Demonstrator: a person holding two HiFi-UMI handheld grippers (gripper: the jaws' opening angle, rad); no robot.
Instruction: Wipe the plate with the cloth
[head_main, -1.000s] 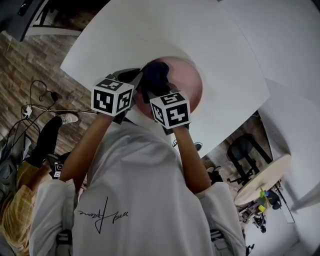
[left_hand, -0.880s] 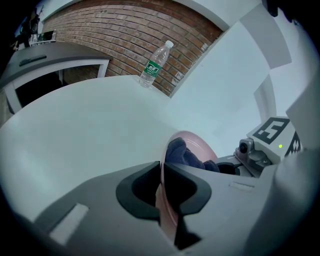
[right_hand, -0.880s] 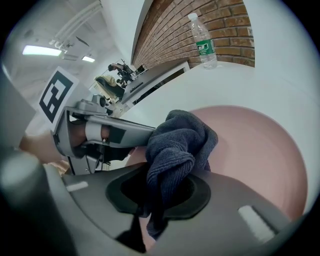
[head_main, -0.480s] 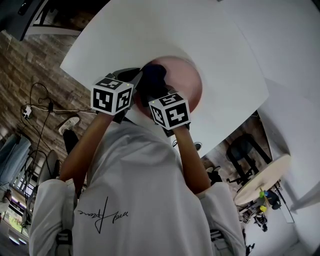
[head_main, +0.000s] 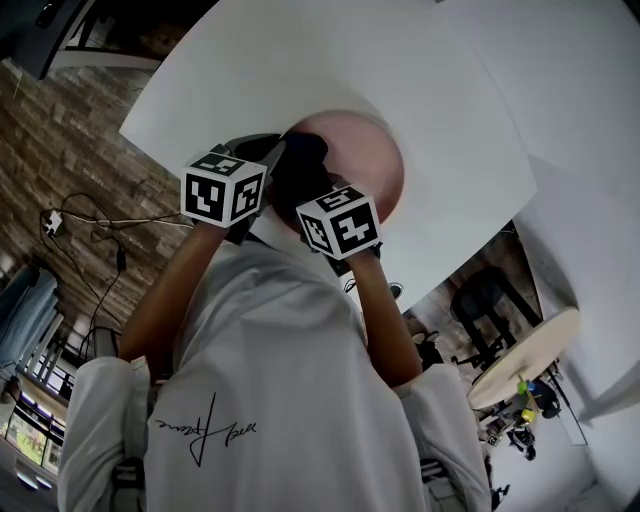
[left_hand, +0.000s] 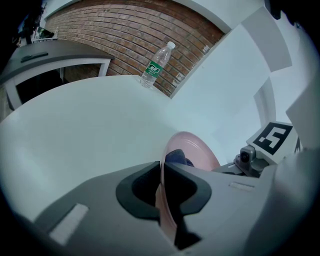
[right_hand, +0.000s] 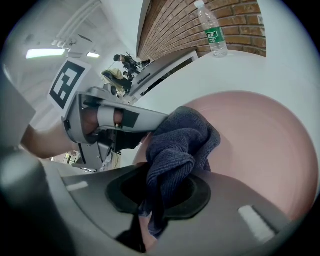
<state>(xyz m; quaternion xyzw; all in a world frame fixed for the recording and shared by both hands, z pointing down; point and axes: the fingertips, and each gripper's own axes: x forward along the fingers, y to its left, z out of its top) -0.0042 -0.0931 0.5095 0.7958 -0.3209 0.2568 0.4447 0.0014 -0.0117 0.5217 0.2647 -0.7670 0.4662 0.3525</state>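
Observation:
A pink plate (head_main: 375, 160) is held tilted above the white table (head_main: 440, 120). My left gripper (left_hand: 162, 197) is shut on the plate's rim (left_hand: 161, 200), seen edge-on between the jaws, and appears in the head view (head_main: 262, 165) at the plate's left edge. My right gripper (right_hand: 157, 200) is shut on a dark blue cloth (right_hand: 182, 142). The cloth presses against the plate's pink face (right_hand: 260, 150). In the head view the cloth (head_main: 300, 160) is a dark bunch on the plate's left part, above the right gripper's marker cube (head_main: 340, 222).
A clear plastic water bottle (left_hand: 157, 65) with a green label stands at the table's far edge, before a brick wall (left_hand: 125, 30); the bottle (right_hand: 212, 30) also shows in the right gripper view. Cables (head_main: 95, 220) lie on the wood floor to the left.
The cloth and right gripper have shifted slightly to the left over the plate. The left gripper and plate have barely moved. A person at the lower left has left the view.

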